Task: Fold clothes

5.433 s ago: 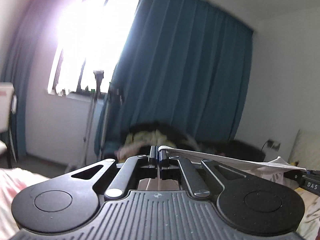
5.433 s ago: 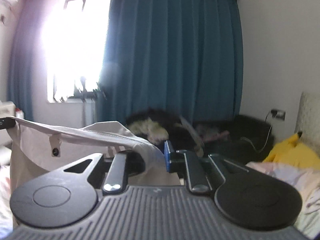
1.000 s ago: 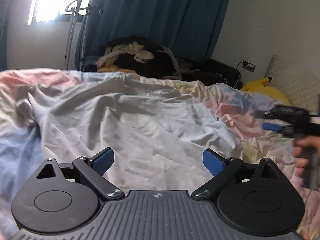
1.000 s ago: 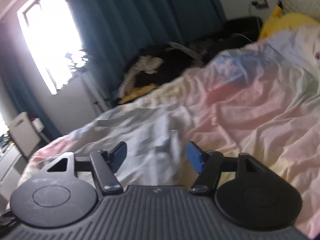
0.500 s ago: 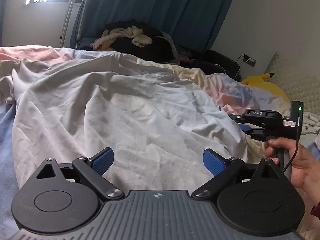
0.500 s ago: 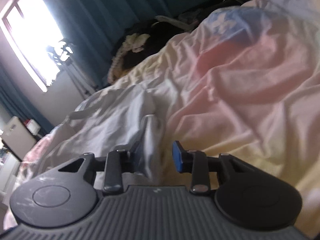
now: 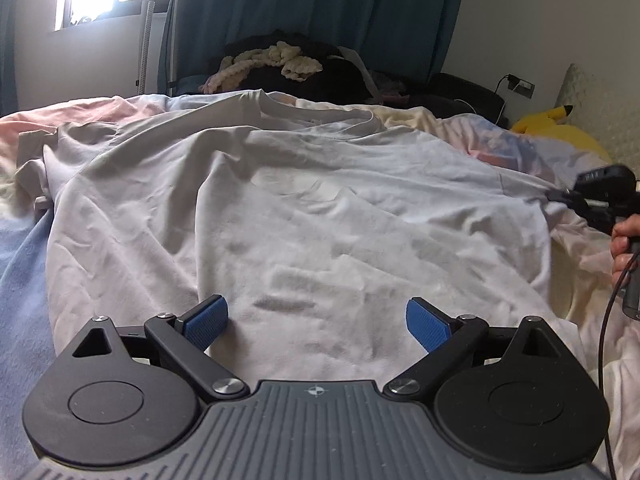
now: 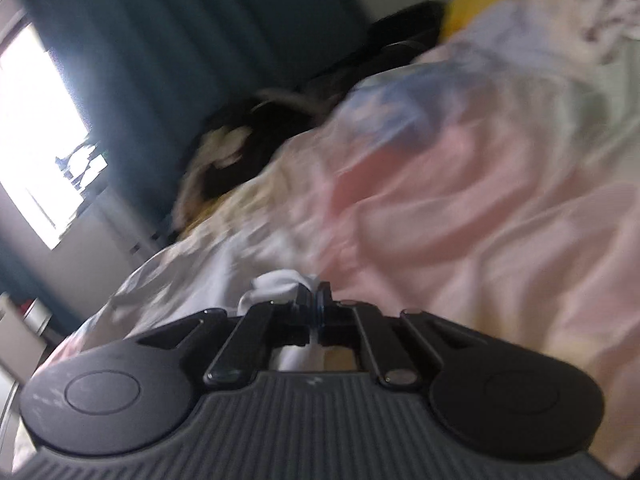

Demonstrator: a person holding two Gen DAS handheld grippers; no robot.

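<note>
Folding stage: early, by my reading; the shirt (image 7: 304, 208) lies spread front-up on the bed (image 7: 24, 248), and no fold is visible in it yet.
Shirt position: flat but wrinkled across the bed, collar at the far end toward the curtain (image 7: 320, 4), hem nearest the left camera, one sleeve bunched at the left edge.
Left hand-held gripper (image 7: 316, 322): jaws spread wide, holding nothing, poised low over the hem area; whether the blue pads (image 7: 208, 320) touch the cloth I cannot tell.
Right hand-held gripper (image 8: 314, 300): jaws closed together on a bunch of white shirt cloth; in the left view it sits at the shirt's right edge, around the sleeve or side seam.
Right view quality: blurred, so the exact spot of the pinch is unclear.
Done so far: shirt laid out, one edge gripped.
Left to do: likely smoothing the wrinkles, turning in the sides and sleeves, then folding hem toward collar.
Surroundings: pile of dark and cream clothes (image 7: 280, 64) beyond the bed, yellow plush toy (image 7: 556, 128) at far right.
</note>
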